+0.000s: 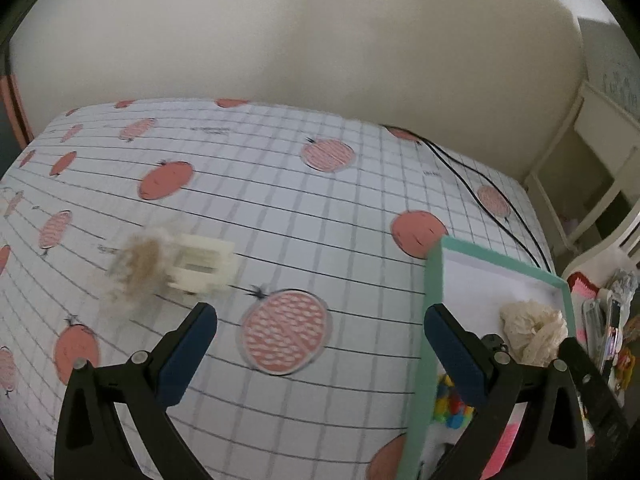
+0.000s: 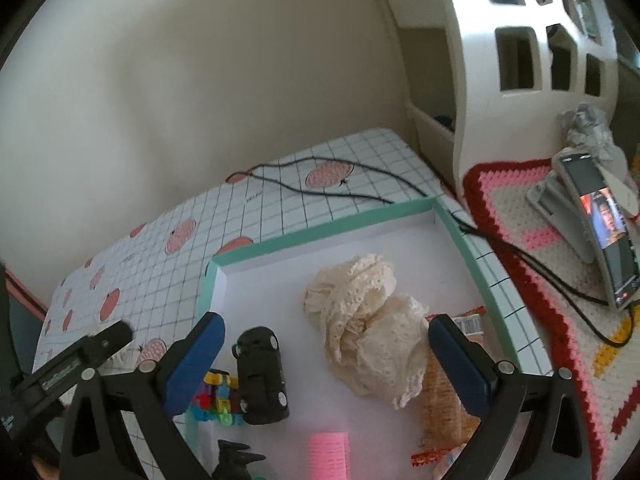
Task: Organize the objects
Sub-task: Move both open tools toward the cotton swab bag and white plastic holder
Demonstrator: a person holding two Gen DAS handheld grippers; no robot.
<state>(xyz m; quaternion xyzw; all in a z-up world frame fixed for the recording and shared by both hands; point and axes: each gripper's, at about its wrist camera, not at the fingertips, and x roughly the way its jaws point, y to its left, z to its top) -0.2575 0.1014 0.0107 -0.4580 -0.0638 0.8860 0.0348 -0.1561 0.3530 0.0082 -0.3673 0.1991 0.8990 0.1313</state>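
Note:
A cream hair clip with a tuft of brownish fluff (image 1: 172, 266) lies on the checked tablecloth, just ahead and left of my open, empty left gripper (image 1: 320, 344). To its right stands the mint-rimmed white box (image 1: 434, 280). My right gripper (image 2: 326, 356) hovers open and empty over that box (image 2: 328, 222). Inside lie a crumpled cream lace cloth (image 2: 368, 320), a black toy car (image 2: 260, 372), a colourful block toy (image 2: 218, 398), a pink hair roller (image 2: 328, 456) and a wrapped snack (image 2: 444, 392).
Black cables (image 2: 344, 190) run across the cloth behind the box. A phone on a stand (image 2: 600, 228) sits on a crocheted mat (image 2: 560, 320) at the right, beside a white shelf unit (image 2: 520, 60). A wall backs the table.

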